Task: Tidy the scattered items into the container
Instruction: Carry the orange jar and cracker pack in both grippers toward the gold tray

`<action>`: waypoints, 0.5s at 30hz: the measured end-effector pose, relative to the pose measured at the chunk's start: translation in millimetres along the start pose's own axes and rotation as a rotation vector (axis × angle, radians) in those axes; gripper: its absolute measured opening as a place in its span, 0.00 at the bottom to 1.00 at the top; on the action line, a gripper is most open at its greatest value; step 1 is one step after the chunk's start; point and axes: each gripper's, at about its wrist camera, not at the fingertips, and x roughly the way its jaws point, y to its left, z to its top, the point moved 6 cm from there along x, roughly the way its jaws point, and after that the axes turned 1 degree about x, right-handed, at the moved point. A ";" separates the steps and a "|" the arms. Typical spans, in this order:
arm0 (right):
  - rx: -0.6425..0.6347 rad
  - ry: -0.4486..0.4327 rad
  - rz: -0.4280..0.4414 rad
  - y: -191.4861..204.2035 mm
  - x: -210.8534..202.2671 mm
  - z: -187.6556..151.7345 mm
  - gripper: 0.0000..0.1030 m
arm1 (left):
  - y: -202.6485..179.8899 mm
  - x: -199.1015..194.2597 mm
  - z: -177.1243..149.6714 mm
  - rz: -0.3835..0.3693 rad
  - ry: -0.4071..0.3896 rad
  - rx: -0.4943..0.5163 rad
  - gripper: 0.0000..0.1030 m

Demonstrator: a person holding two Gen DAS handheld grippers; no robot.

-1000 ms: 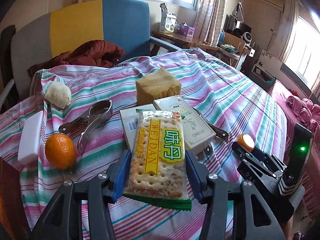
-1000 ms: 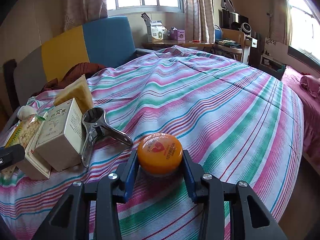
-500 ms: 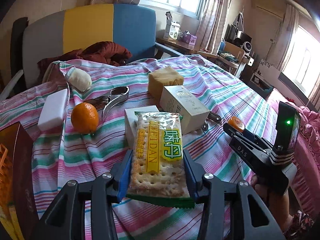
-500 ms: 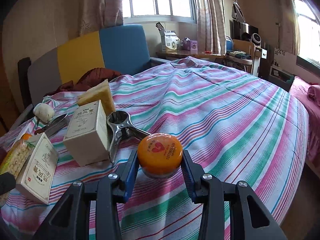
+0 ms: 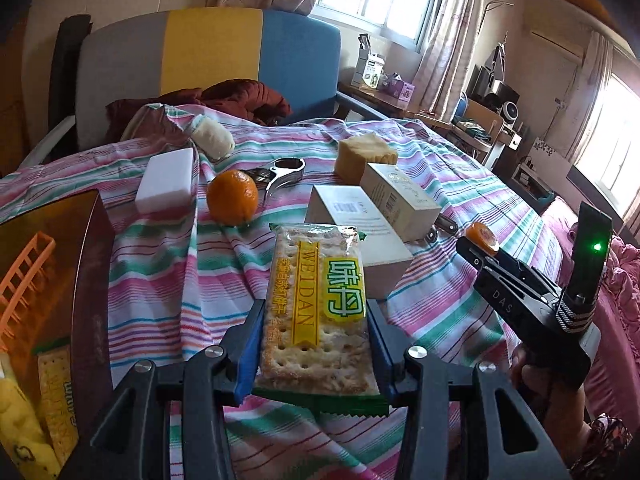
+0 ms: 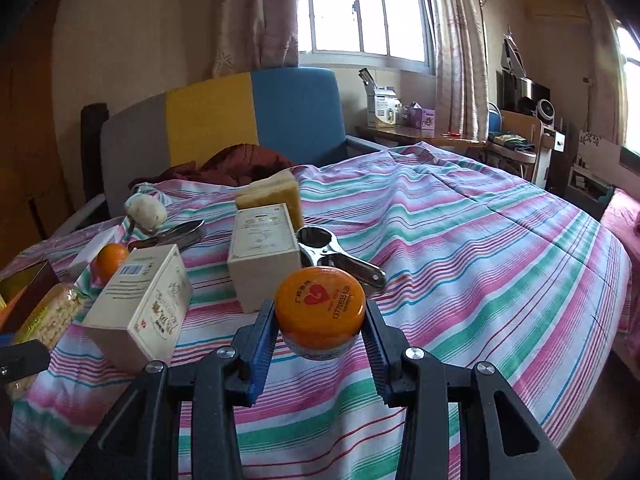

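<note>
In hand: my left gripper [image 5: 316, 354] clamps the cracker pack [image 5: 316, 308], my right gripper [image 6: 320, 344] the orange-lidded jar [image 6: 320, 306]. Container [image 5: 90, 264] (left, part-filled) awaits both. Outstanding on the bed [image 5: 160, 264]: orange [image 5: 232, 197], two boxes [image 5: 360, 236], sponge [image 5: 366, 155].

A home bedroom: striped bedspread [image 6: 460, 248], curtained window [image 6: 360, 12], armchair [image 5: 224, 52].

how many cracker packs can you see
2. One cracker pack is clamped in the left gripper over the bed; another pack lies in the brown box at far left. More may be hidden inside.
</note>
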 end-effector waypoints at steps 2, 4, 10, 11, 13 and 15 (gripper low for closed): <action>-0.022 -0.002 0.017 11.2 -5.1 -3.2 0.41 | 3.5 -1.7 -6.6 0.004 0.007 0.001 0.46; -0.033 0.003 0.032 19.2 -8.0 -7.0 0.41 | 7.5 -4.0 -13.0 0.010 0.011 -0.004 0.46; -0.043 0.021 0.081 37.6 -17.7 -18.3 0.41 | 18.0 -6.5 -32.0 0.013 0.030 -0.024 0.46; -0.049 0.020 0.085 40.9 -19.8 -19.2 0.41 | 18.9 -6.9 -34.7 0.013 0.032 -0.023 0.46; -0.052 0.017 0.098 45.9 -24.4 -20.7 0.41 | 20.4 -8.9 -38.1 0.014 0.030 -0.021 0.46; -0.053 0.014 0.111 51.0 -29.8 -22.4 0.41 | 21.9 -12.4 -39.7 0.012 0.022 -0.020 0.46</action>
